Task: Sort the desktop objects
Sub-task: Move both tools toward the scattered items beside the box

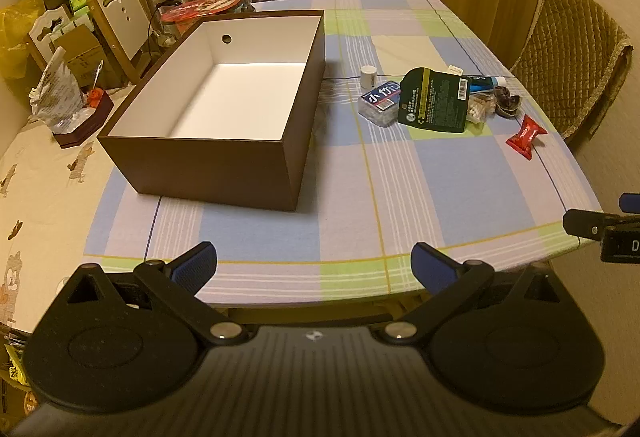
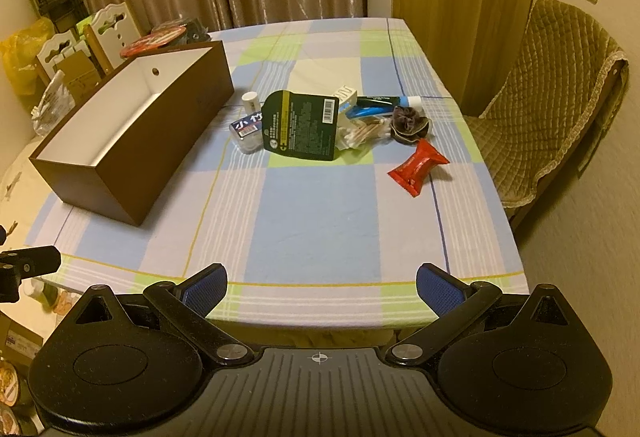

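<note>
Both grippers held back at near edge of bench [image 2: 320,221], nothing grasped. Left gripper [image 1: 314,261]: jaws spread wide, empty. Right gripper [image 2: 322,283]: jaws spread wide, empty.

Brown box [image 1: 224,105] on left part of bench, open top, white interior bare; nothing sorted yet by look of it.

Clutter grouped right of box, toward far-right of bench: white bottle [image 2: 249,101], clear case with label [image 2: 248,135], dark green card pack [image 2: 306,125] lying partly over neighbours, cotton swabs [image 2: 362,135], blue tube [image 2: 390,101], dark scrunchie [image 2: 410,123]. Red packet [image 2: 418,167] alone, apart from pile, nearest to near edge.

Key relation: red packet ahead and right of right jaws, well apart from them; ahead and far right of left jaws. Right hand judged nearer. Packet's long axis diagonal, near-left to far-right, so jaws would likely need some turn to close across short side. Box directly ahead of left gripper, slightly left.
</note>
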Demonstrator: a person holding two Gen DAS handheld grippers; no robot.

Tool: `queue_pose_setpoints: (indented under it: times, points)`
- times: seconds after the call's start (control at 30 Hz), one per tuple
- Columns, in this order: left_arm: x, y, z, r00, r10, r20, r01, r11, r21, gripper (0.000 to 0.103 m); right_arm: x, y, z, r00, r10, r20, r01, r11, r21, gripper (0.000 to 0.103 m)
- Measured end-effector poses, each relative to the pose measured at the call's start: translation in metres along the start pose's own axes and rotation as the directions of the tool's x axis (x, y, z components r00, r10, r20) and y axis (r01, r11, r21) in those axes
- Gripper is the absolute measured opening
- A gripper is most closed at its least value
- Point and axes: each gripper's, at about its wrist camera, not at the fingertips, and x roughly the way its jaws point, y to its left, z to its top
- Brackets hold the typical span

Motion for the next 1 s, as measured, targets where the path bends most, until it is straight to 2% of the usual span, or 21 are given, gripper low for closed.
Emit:
queue_pose_setpoints:
  times: [0.5, 1.0]
  points:
    - [0.003, 0.010, -0.003, 1.000, -0.010, -0.007, 0.010, 1.000, -0.006, 0.102, 0.002, 0.010, 0.002, 1.000, -0.007, -0.003, 0.007, 1.000, -0.013, 0.103]
    - [0.010, 0.011, -0.003, 0.995, -0.096, -0.004, 0.096, 0.995, 0.018, 0.102, 0.005, 0.014, 0.002, 0.999, -0.033, -0.021, 0.032, 0.999, -0.011, 0.103]
